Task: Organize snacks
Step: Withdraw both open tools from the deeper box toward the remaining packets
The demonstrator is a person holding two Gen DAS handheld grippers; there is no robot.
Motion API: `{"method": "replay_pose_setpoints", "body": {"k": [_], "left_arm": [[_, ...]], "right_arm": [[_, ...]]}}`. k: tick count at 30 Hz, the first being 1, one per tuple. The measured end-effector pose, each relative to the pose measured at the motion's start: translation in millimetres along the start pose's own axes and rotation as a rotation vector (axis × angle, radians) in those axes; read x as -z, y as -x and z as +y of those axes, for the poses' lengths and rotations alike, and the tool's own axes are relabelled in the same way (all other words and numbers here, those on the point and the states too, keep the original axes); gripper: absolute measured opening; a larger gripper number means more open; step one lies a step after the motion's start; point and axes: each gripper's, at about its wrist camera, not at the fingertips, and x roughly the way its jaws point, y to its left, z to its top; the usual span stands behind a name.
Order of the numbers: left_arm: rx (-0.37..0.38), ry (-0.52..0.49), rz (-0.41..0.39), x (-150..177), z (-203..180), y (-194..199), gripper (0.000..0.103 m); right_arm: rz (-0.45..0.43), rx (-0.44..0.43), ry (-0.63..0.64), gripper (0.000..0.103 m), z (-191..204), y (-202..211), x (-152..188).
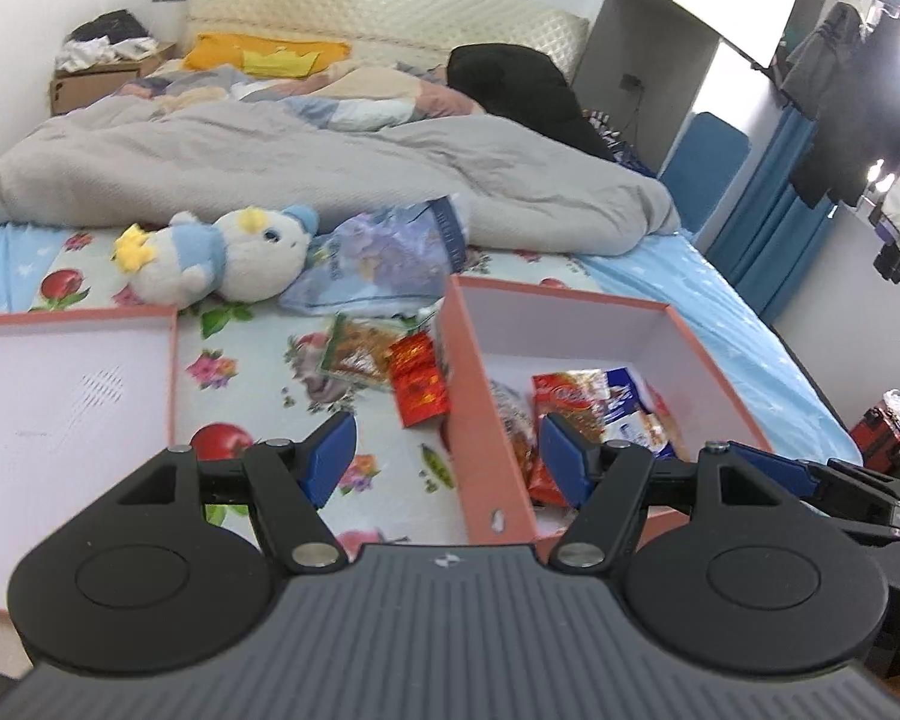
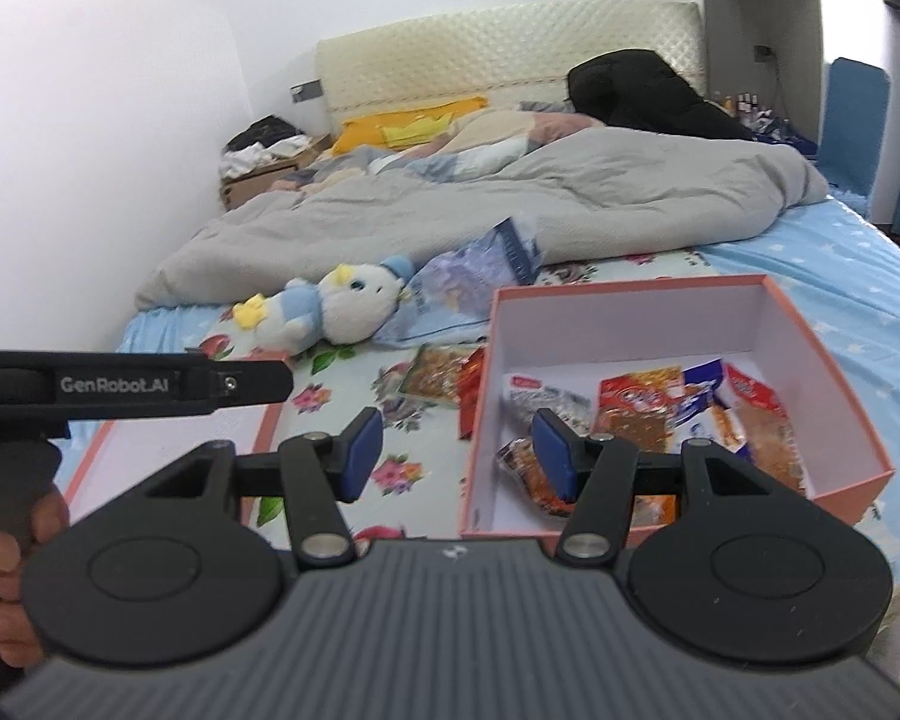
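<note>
A pink box (image 1: 486, 420) (image 2: 834, 408) with a white inside sits on the bed and holds several snack packets (image 1: 600, 414) (image 2: 648, 414). Beside its left wall, two packets lie on the floral sheet: a green-edged one (image 1: 357, 351) (image 2: 438, 381) and a red one (image 1: 420, 387) (image 2: 471, 384). My left gripper (image 1: 447, 459) hangs open above the box's left wall, nothing between its blue pads. My right gripper (image 2: 456, 459) is open too, straddling the same wall, empty. The box's lid (image 1: 72, 408) (image 2: 180, 450) lies upside down on the left.
A blue-and-white plush toy (image 1: 222, 255) (image 2: 330, 312) and a purple printed bag (image 1: 384, 258) (image 2: 468, 276) lie behind the packets. A grey duvet (image 1: 330, 168) covers the far bed. A hand (image 2: 6, 546) grips the left gripper's handle at the left edge.
</note>
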Motion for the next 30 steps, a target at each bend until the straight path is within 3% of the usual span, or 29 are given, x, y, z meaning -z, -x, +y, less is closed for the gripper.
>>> {"method": "replay_pose_setpoints", "body": {"k": [14,25,30], "left_arm": [[-0.015,0.003,0.053,23,34,-7,0.073],[-0.01,0.042,0.084,23,82,-36,0.073],[-0.009,0.063,0.075,16,106,-55,0.073]], "right_arm": [[-0.006,-0.005,0.092,0.058,45,-16,25],[0.003,0.071,0.094,0.058,75,-43,45],[-0.002,0.099,0.155,0.058,95,-59,52]]}}
